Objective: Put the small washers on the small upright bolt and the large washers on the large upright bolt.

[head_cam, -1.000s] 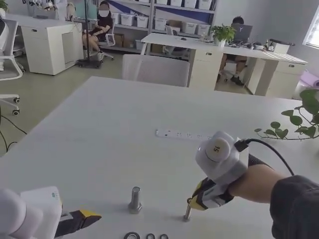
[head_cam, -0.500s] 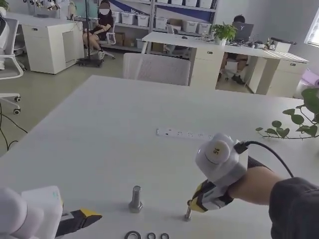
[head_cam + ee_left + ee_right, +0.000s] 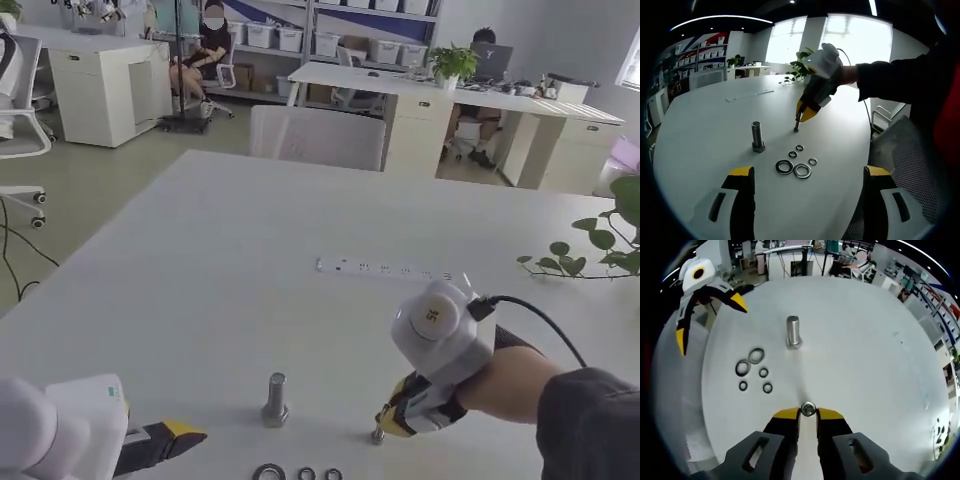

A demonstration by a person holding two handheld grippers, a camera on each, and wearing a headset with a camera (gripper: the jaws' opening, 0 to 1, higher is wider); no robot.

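Right gripper (image 3: 808, 412): we are pinching what seems a small washer (image 3: 808, 409) atop the small bolt (image 3: 796, 127); left gripper (image 3: 807, 170) gaping; loose washers (image 3: 796, 171) beside, light and slick, are wanting rim grips

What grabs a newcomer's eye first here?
The yellow-tipped right gripper, jaws closed around the top of the small upright steel bolt on the white table. Left of it in the head view stands the large upright steel bolt, bare. Five loose metal washers lie near both bolts, with the open left gripper close by.
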